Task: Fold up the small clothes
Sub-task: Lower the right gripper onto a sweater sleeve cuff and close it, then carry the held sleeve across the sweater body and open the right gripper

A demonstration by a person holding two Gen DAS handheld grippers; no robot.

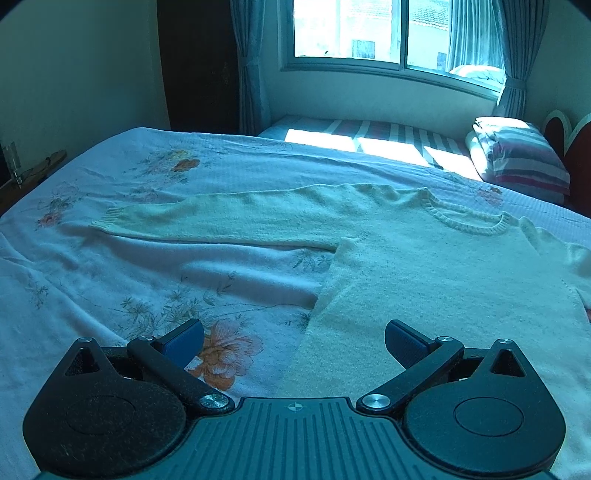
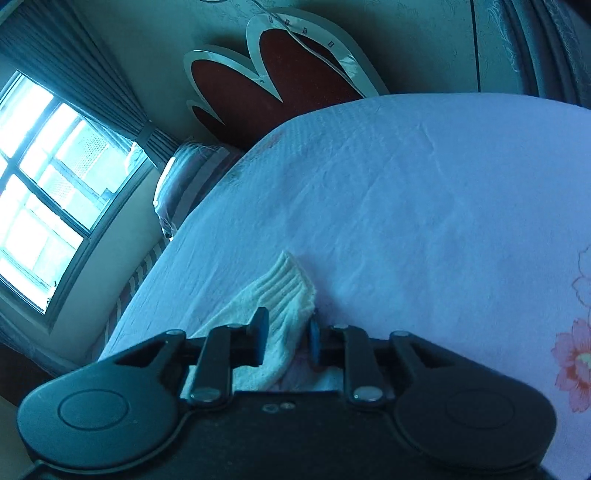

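Note:
A cream knit sweater (image 1: 424,266) lies flat on the floral bedsheet (image 1: 110,266), neckline toward the window. One sleeve (image 1: 229,218) stretches out to the left. My left gripper (image 1: 293,328) hovers open just over the sweater's near left edge, with one finger above the sheet and the other above the knit. In the right wrist view, the ribbed cuff (image 2: 284,284) of the other sleeve stands up between the fingers of my right gripper (image 2: 288,328), which is shut on it close to the sheet (image 2: 424,203).
A striped folded pillow (image 1: 524,158) sits at the far right by a red heart-shaped headboard (image 2: 258,85). A striped mattress (image 1: 369,133) runs below the window (image 1: 369,29). A dark side table (image 1: 33,170) stands at the left edge.

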